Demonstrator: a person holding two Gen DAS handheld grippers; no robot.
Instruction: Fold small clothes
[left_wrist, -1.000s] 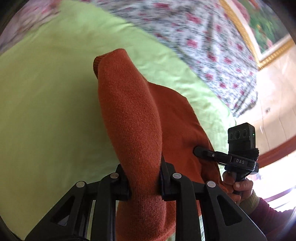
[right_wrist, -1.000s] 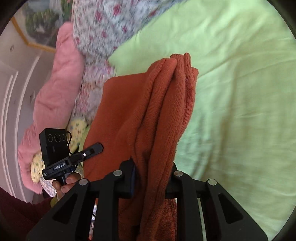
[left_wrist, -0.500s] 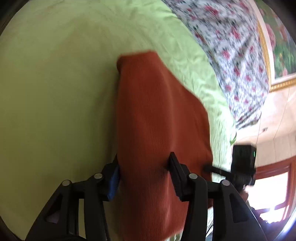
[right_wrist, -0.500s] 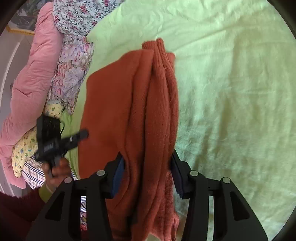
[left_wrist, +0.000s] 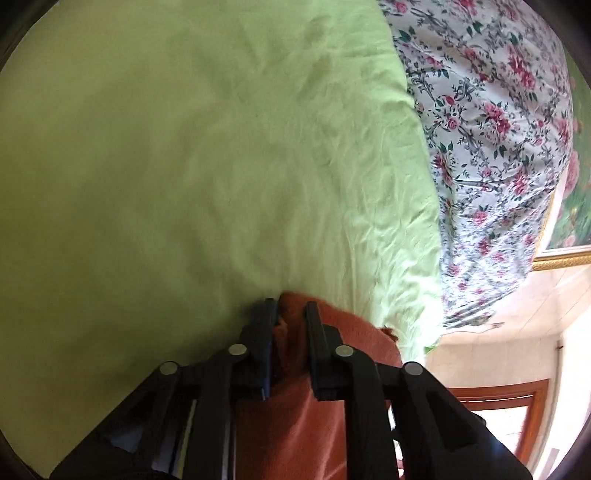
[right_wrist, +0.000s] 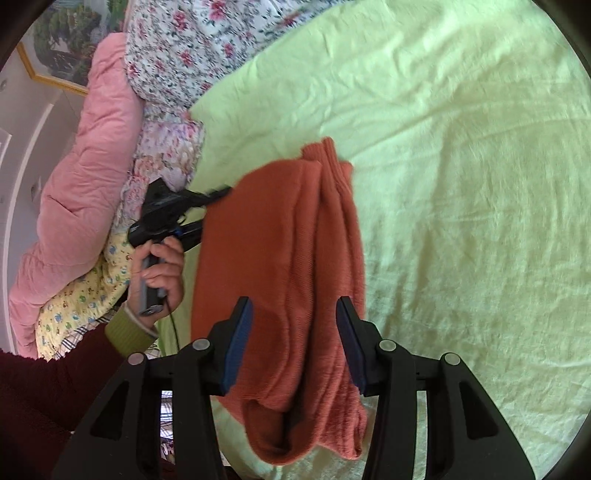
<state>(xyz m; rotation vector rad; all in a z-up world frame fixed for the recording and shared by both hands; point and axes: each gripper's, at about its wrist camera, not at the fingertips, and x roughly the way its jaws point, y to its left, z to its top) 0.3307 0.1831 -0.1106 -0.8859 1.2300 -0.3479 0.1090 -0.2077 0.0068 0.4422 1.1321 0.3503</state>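
Two fingers (right_wrist: 243, 332) straddling sweater (right_wrist: 280, 236), apart

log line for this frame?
phase: fold | left gripper: closing on orange sweater edge | right gripper: open, astride sweater | surface: green sheet

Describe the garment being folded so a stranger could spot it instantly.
Start at the wide lime-green bedsheet; beside the floral quilt and pink duvet lies a rust-orange knit sweater. It is the only plain orange piece; its neighbours are patterned or pink.
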